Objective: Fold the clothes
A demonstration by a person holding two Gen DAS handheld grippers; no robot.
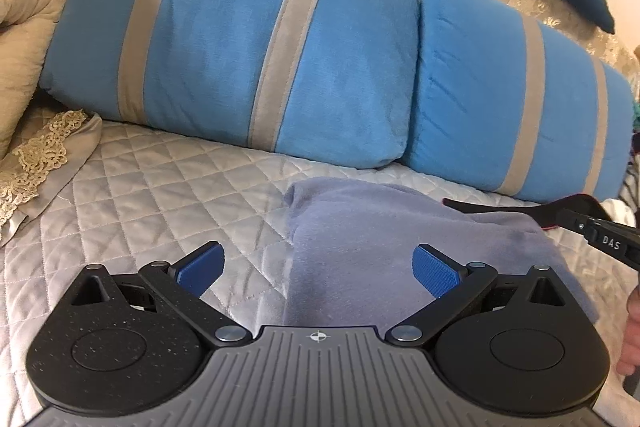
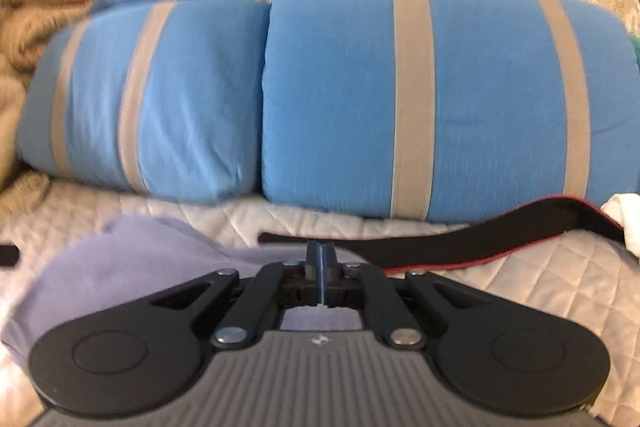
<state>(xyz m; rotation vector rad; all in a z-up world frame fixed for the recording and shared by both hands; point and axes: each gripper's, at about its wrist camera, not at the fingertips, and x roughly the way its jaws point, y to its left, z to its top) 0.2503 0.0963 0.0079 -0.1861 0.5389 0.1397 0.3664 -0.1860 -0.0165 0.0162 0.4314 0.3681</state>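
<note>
A lavender fleece garment (image 1: 400,227) lies flat on the quilted bedspread (image 1: 160,195). My left gripper (image 1: 318,267) hovers open over its left edge, blue pads (image 1: 434,269) wide apart with nothing between them. A black cloth with a red edge (image 2: 500,231) stretches along the bed just beyond the lavender garment (image 2: 140,267). My right gripper (image 2: 320,255) is shut, its tips meeting at that black cloth's near edge and seemingly pinching it. In the left wrist view the right gripper (image 1: 572,217) reaches in from the right, tip against the black cloth (image 1: 520,207).
Two large blue pillows with grey stripes (image 1: 248,47) (image 1: 520,99) lean along the back of the bed. Beige lace-trimmed bedding (image 1: 36,155) is bunched at the left. A white item (image 2: 624,219) sits at the far right. A hand (image 1: 632,331) shows at the right edge.
</note>
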